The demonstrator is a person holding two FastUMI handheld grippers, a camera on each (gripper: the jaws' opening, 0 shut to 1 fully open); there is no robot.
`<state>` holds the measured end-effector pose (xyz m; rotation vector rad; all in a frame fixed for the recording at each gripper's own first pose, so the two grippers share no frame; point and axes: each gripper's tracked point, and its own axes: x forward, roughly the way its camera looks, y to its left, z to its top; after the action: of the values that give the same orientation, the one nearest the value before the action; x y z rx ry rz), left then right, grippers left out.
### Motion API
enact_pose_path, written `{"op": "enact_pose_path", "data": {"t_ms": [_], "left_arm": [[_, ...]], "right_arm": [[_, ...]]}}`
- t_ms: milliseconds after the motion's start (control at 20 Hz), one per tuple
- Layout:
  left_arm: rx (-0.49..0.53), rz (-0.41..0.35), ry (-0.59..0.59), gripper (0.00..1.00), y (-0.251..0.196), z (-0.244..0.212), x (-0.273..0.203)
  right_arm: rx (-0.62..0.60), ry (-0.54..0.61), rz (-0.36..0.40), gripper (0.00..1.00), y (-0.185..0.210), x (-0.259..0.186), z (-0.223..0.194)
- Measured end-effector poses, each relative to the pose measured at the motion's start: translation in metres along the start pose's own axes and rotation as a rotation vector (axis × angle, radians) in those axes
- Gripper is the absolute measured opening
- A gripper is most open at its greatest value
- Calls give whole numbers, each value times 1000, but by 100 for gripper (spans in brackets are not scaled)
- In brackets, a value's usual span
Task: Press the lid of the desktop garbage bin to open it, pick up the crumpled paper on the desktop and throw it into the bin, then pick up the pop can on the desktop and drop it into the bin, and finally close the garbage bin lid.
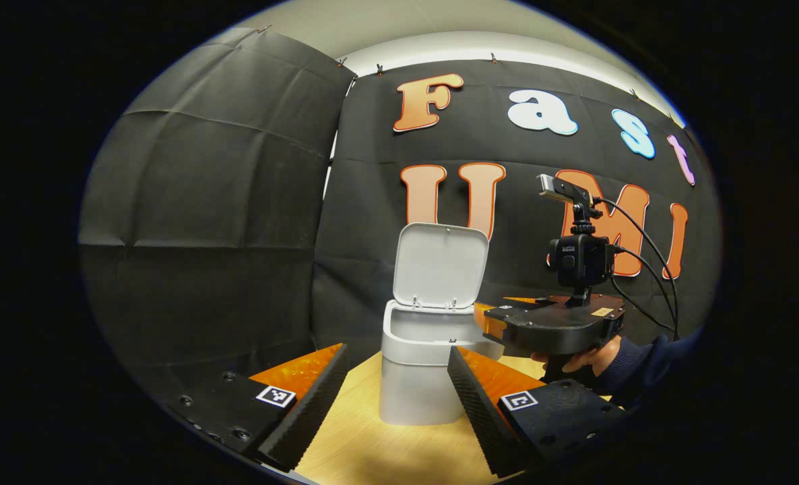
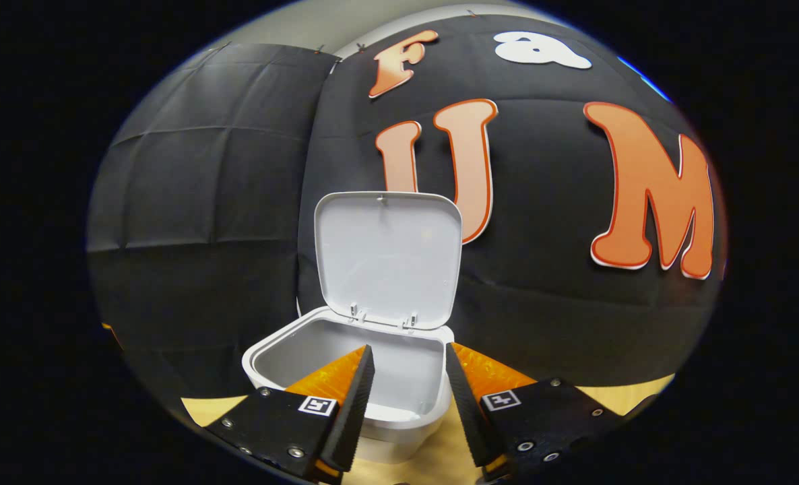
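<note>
The white desktop bin (image 1: 416,384) stands on the wooden table (image 1: 372,451), its lid (image 1: 440,266) swung up and upright at the back. My left gripper (image 1: 398,350) is open and empty, low over the table in front of the bin. My right gripper (image 1: 487,316), held by a hand (image 1: 585,357), reaches in from the right at rim height. In the right gripper view the open bin (image 2: 285,350) lies just below my right gripper (image 2: 408,347), which is open with nothing between its fingers. The raised lid (image 2: 386,259) faces it. The bin's floor is hidden.
Black cloth walls close the booth behind and to the left of the bin. A dark sleeve (image 1: 649,357) and cables (image 1: 649,269) trail off to the right of the right gripper. Bare table (image 2: 615,397) shows to the right of the bin.
</note>
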<state>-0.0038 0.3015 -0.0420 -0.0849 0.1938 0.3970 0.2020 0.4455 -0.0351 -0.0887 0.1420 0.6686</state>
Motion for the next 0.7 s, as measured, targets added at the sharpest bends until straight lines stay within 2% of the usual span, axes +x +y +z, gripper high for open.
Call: {"op": "enact_pose_path", "data": {"t_ms": [100, 150, 300, 450, 700], "left_arm": [[8, -27, -2, 94, -12, 2, 1], [9, -48, 0, 92, -20, 0, 1], [22, -111, -4, 94, -45, 2, -2], [36, -179, -6, 94, -72, 1, -3], [57, -304, 21, 94, -127, -7, -8]], "right_arm": [[-36, -17, -4, 72, -4, -17, 3], [-36, -18, -9, 75, -9, -27, 2], [-37, -28, -56, 81, -31, -59, 4], [-33, -43, -137, 82, -71, -93, 8], [-16, -51, -323, 82, -155, -162, 1]]}}
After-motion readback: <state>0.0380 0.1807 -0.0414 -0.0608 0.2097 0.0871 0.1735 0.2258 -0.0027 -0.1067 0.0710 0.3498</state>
